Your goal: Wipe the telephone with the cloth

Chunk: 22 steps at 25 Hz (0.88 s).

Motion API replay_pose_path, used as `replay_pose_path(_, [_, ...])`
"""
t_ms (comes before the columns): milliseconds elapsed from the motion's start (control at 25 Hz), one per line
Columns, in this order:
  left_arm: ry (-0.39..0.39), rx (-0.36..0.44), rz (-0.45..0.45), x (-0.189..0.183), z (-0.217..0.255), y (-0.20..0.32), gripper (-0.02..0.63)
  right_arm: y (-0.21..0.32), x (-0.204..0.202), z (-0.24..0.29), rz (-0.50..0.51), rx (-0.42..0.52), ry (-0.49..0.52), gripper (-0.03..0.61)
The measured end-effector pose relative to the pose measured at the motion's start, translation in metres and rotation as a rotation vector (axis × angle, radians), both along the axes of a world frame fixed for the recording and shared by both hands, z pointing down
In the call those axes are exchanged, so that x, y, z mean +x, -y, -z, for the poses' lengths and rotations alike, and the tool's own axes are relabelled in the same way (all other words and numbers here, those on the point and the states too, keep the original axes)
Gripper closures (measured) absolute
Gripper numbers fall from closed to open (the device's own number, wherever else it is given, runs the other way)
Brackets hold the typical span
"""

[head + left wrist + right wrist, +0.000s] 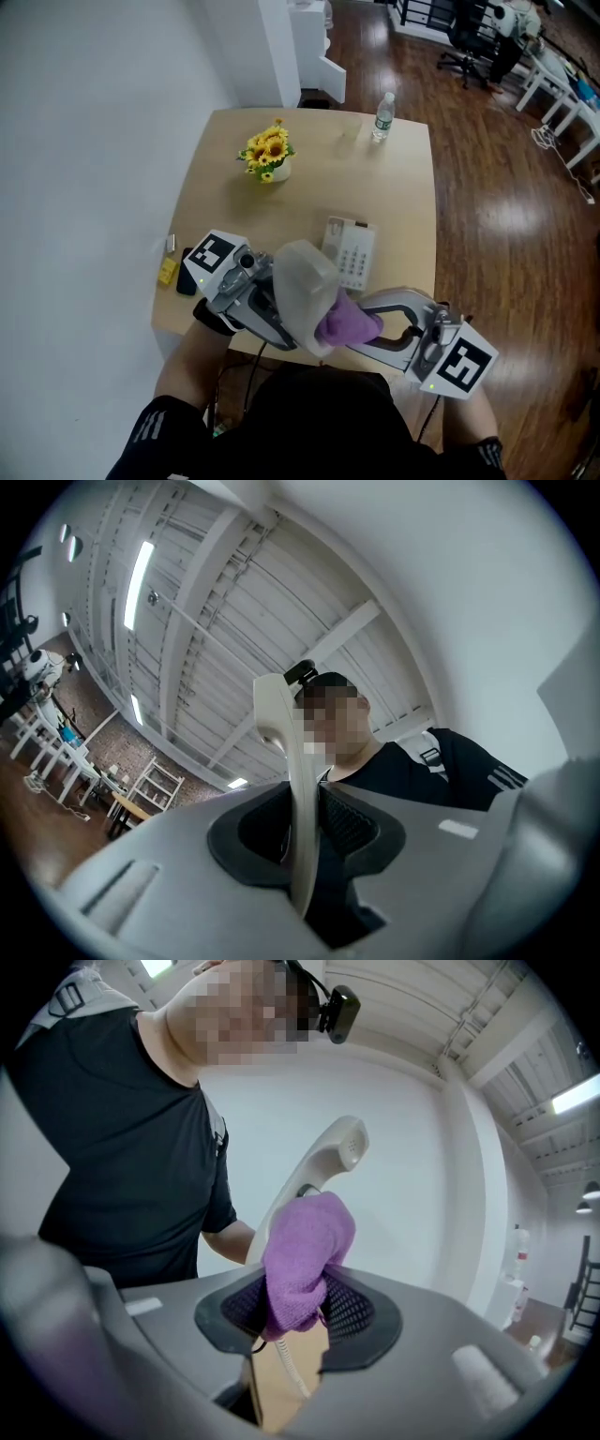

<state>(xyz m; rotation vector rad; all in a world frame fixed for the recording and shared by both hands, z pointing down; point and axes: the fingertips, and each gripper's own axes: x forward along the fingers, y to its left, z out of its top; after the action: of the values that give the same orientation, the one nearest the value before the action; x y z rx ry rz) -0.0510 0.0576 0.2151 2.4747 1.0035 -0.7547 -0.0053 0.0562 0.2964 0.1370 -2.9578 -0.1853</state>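
Observation:
My left gripper (281,314) is shut on the cream telephone handset (302,281), lifted off the table and tilted up; in the left gripper view the handset (291,761) stands edge-on between the jaws (302,832). My right gripper (370,328) is shut on a purple cloth (347,322), which presses against the handset's lower part. In the right gripper view the cloth (302,1251) covers the handset's middle while its cream end (336,1152) rises above; the gripper (298,1312) holds the cloth. The telephone base (349,250) with keypad lies on the wooden table (394,197).
A pot of yellow flowers (267,155) stands at the table's back left, a water bottle (382,116) at the back. A yellow item (168,271) and a dark item (187,282) lie at the left edge. The coiled cord (281,1365) hangs below the handset.

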Motion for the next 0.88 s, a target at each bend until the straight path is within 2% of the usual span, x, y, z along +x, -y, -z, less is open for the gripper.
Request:
replay_pose_path(200, [0.014,0.034,-0.030,0.002,0.002,-0.012,0.523,-0.016,0.000,-0.016,0.060,-0.030,-0.027,0.439])
replay_pose_path(400, [0.007,0.016,-0.023,-0.001,0.002,-0.008,0.523,-0.021,0.005,-0.052,0.096,-0.040,-0.160,0.439])
replay_pose_path(480, [0.008,0.003,-0.015,-0.001,-0.001,-0.005,0.525,-0.013,0.012,-0.052,0.061,-0.048,-0.145,0.439])
replay_pose_path(640, [0.020,-0.003,-0.017,0.002,-0.008,-0.005,0.526,0.014,0.016,-0.022,-0.060,-0.085,-0.005,0.439])
replay_pose_path(760, [0.020,-0.013,-0.017,0.004,-0.009,-0.004,0.526,0.003,0.004,-0.014,0.011,-0.050,-0.016,0.439])
replay_pose_path(880, [0.014,-0.016,-0.028,0.001,-0.008,-0.005,0.525,-0.010,-0.003,-0.027,0.065,-0.061,-0.071,0.439])
